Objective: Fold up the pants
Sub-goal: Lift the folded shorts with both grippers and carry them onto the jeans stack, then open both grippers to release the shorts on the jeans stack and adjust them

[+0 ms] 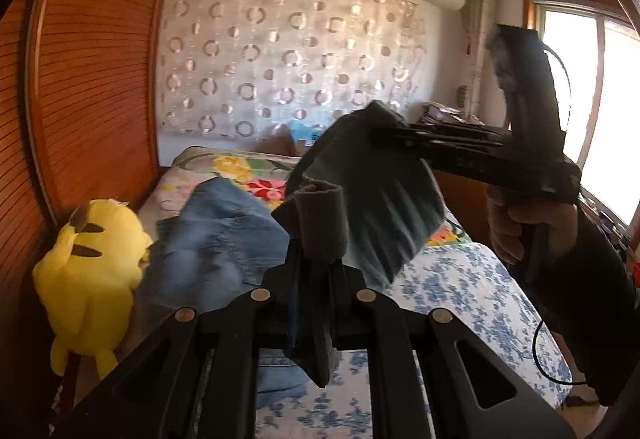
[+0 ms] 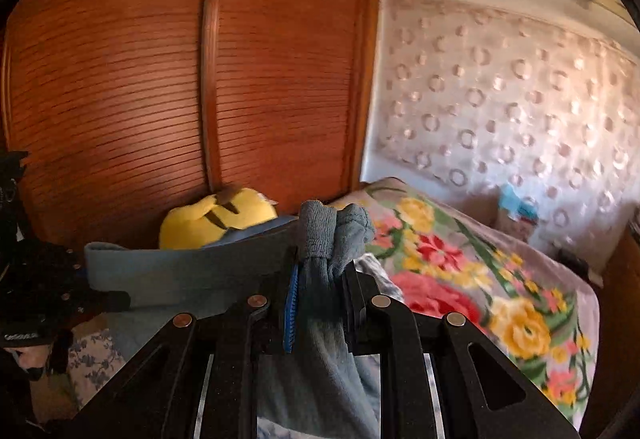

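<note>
Aloft, pants (image 1: 360, 199) pinched inside both left gripper (image 1: 316, 239) and right gripper (image 2: 324, 251).

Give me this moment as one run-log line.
phase: pants lifted above bed | left gripper: shut on pants | right gripper: shut on pants | fold: not yet done
</note>
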Available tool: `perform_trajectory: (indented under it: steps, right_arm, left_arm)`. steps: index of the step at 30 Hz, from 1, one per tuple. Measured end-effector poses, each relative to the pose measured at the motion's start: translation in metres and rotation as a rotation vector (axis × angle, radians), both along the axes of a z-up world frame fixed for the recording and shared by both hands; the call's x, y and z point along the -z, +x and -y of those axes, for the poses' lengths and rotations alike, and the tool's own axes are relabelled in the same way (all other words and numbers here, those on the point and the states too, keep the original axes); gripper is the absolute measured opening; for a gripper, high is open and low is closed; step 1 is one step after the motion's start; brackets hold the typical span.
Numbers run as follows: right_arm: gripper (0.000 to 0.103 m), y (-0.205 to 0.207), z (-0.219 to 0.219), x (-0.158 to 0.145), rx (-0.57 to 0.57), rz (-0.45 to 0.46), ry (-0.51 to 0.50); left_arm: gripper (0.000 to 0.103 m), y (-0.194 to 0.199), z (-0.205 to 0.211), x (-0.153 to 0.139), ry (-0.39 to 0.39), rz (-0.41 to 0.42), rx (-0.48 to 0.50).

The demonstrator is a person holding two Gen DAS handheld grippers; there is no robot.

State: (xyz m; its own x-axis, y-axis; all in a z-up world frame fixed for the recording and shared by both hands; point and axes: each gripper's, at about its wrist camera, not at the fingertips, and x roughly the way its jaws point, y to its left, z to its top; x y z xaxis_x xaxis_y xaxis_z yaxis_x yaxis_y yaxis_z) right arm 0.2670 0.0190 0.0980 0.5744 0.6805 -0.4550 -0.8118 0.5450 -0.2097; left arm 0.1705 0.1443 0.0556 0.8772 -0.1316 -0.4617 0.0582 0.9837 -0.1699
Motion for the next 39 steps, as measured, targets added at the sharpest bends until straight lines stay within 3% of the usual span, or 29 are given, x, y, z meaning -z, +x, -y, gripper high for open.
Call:
perform_trajectory:
  steps: [4, 14, 19, 23, 26, 28, 29, 32, 39]
  right_arm:
    - [0.018, 0.017, -0.038, 0.013, -0.040, 0.042, -0.085]
    - [0.018, 0.064, -0.114, 0.032, -0.113, 0.010, -0.162]
    - [0.020, 0.076, -0.137, 0.040, -0.138, -0.030, -0.200]
    - [0.028, 0.088, -0.139, 0.047, -0.115, -0.071, -0.269]
    - [0.042, 0.099, -0.120, 0.037, -0.078, -0.093, -0.219]
    - [0.043, 0.100, -0.104, 0.027, -0.056, -0.085, -0.186]
    - [0.043, 0.097, -0.094, 0.023, -0.056, -0.087, -0.166]
    - [0.043, 0.090, -0.062, 0.017, -0.048, -0.117, -0.108]
    - [0.040, 0.077, -0.035, 0.038, -0.063, -0.199, -0.087]
  left_arm:
    - [0.012, 0.005, -0.026, 0.012, -0.007, -0.030, -0.052]
    - [0.012, 0.013, -0.077, 0.044, -0.055, -0.096, -0.143]
    - [0.012, 0.017, -0.090, 0.054, -0.059, -0.124, -0.181]
    - [0.013, 0.019, -0.096, 0.059, -0.057, -0.161, -0.186]
    - [0.022, 0.020, -0.096, 0.055, -0.046, -0.161, -0.178]
    - [0.036, 0.020, -0.095, 0.050, -0.025, -0.153, -0.186]
    - [0.049, 0.021, -0.094, 0.046, -0.013, -0.143, -0.192]
    - [0.059, 0.022, -0.089, 0.040, -0.002, -0.118, -0.180]
    - [0.062, 0.033, -0.069, 0.044, 0.037, -0.120, -0.135]
